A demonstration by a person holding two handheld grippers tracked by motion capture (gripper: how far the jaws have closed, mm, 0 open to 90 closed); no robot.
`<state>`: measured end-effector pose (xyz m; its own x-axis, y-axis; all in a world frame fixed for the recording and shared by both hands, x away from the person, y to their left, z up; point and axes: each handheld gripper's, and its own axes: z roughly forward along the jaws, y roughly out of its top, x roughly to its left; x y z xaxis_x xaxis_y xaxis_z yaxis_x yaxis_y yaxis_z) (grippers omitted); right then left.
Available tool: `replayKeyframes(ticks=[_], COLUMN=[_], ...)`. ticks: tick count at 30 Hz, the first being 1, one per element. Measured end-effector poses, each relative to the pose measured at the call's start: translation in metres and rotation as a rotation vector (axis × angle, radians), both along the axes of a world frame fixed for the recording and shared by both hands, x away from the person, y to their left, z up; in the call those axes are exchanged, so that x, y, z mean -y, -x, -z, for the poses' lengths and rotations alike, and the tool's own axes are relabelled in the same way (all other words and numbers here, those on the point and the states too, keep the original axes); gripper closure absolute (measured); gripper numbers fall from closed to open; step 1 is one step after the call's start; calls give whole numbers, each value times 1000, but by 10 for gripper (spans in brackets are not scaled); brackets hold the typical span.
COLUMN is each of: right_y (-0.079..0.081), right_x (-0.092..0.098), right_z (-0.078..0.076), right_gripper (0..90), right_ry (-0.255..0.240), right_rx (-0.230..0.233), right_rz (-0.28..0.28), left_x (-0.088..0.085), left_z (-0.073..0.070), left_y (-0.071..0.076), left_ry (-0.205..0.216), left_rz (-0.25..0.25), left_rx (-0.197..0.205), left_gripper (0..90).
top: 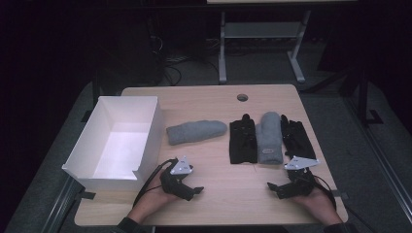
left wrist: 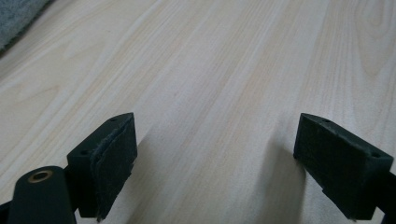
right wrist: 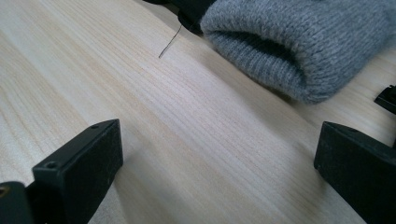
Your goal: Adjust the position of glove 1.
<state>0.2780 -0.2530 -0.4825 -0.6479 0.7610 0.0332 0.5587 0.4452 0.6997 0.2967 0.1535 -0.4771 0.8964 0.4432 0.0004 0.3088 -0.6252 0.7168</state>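
**A:** ok so where are the claws sitting right now?

**B:** both are resting low at the near edge of the table (top: pixel 214 204). The left gripper (top: pixel 194 191) is lying in the person's left hand (top: pixel 153 201), jaws spread wide, nothing between them, just bare wood showing in the left gripper view (left wrist: pixel 215 154). The right gripper (top: pixel 273 188) is sitting in the right hand (top: pixel 318 199), jaws also standing apart and empty (right wrist: pixel 217 177).

**A:** and what's nearest to them?

**B:** the right one is pointing at the cuff of a grey knit mitten (right wrist: pixel 299 46), which is lying just ahead of its jaws, not touching. From above that's the grey mitten (top: pixel 270 138) lying lengthwise between two black gloves.

**A:** counting time?

**B:** I'm counting two grey mittens: that one, plus a second grey mitten (top: pixel 197 132) lying sideways nearer the middle, well apart from the left gripper. Two black gloves: the left black glove (top: pixel 243 141) is touching the mitten's side, the right black glove (top: pixel 297 138) is sitting on its other side. One white box (top: pixel 145 131) is standing open at the left of the table. Two grippers, two grey three-cornered plates on top of them.

**A:** any labels or writing?

**B:** the upright grey mitten is showing a small patch near the cuff, too small to read. A loose dark thread (right wrist: pixel 170 42) is trailing beside the cuff.
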Motion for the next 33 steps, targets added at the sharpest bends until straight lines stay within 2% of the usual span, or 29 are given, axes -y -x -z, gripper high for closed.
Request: replayKeyframes(ticks=[4,5,6,7,8,9,10,11,13,14,15,16,17,18,19,21,22,24,25,27,29,33], right_y=[0,1,1,1,0,1,1,-1,-2,-7,-7,-10,-17,-17,-25,-32,-32,-39,-45,-51,-54,-69], right_x=[0,1,1,1,2,3,3,5,6,8,8,8,10,10,11,12,12,12,12,11,11,13], right_z=[-3,-7,-10,-10,-13,-20,-20,-27,-30,-35,-35,-38,-42,-42,-45,-47,-47,-48,-50,-51,-52,-51], right_gripper=[79,156,158,158,186,261,261,339,374,433,433,466,533,533,600,657,657,722,795,870,900,900], right_ry=[15,19,21,21,23,15,15,-15,-28,-51,-51,-54,-70,-70,-84,-98,-98,-101,-107,-104,-103,-86], right_rx=[-12,-30,-40,-40,-39,-29,-29,-8,-1,6,6,11,11,11,11,0,0,-2,3,6,8,-8], right_rz=[-9,-31,-41,-41,-47,-57,-57,-63,-68,-81,-81,-85,-101,-101,-109,-114,-114,-122,-128,-134,-135,-127], left_x=[0,0,-1,-1,-1,-2,-2,-2,-3,-3,-3,-3,-3,-3,-4,-4,-4,-5,-5,-7,-8,-8], left_z=[0,0,0,0,0,0,0,0,0,0,0,0,0,0,0,0,0,0,0,0,-1,0], left_y=[-1,-1,-2,-2,-1,-1,-1,-1,0,1,1,2,2,2,3,3,3,4,5,7,7,10], left_ry=[3,3,0,0,0,-1,-1,-1,-1,0,0,12,6,8,7,5,6,1,5,2,0,14], left_rz=[-6,-6,-4,-4,-4,-2,-2,-4,-10,-12,-12,-22,-23,-25,-27,-26,-24,-23,-26,-28,-29,-49], left_rx=[-4,-3,-3,-3,-2,0,0,-1,-1,2,2,-2,-1,-1,1,0,0,3,2,-1,0,-7], left_gripper=[128,129,128,128,128,128,128,128,128,128,128,128,128,128,128,128,128,128,128,128,129,129])
